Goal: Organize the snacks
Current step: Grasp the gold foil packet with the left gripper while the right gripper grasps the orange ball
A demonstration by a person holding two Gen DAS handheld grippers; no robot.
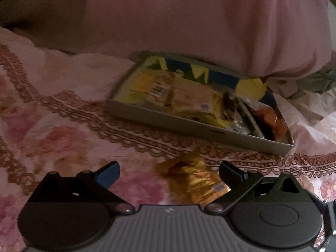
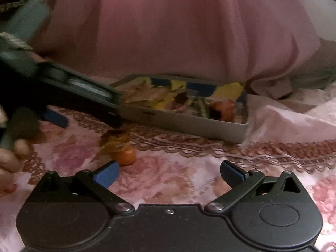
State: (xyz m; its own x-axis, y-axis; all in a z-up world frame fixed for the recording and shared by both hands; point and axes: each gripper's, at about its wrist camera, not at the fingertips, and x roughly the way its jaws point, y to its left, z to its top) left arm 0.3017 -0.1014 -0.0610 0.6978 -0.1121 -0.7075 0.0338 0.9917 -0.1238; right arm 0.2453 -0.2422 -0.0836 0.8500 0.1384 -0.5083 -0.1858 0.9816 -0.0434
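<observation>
on the pink floral bedspread (image 1: 63,109), at twelve o'clock from both my tongs, lies the shallow grey rectangular tray (image 1: 168,124) holding yellow and orange snack packets. my left tongs (image 1: 169,173) are spread wide, pinching nothing, with a crinkled gold foil snack packet (image 1: 193,180) lying between the tips on the bed. my right tongs (image 2: 169,173) are spread too and empty; a small round orange candy (image 2: 126,156) sits at eleven o'clock, beside the gold packet.
</observation>
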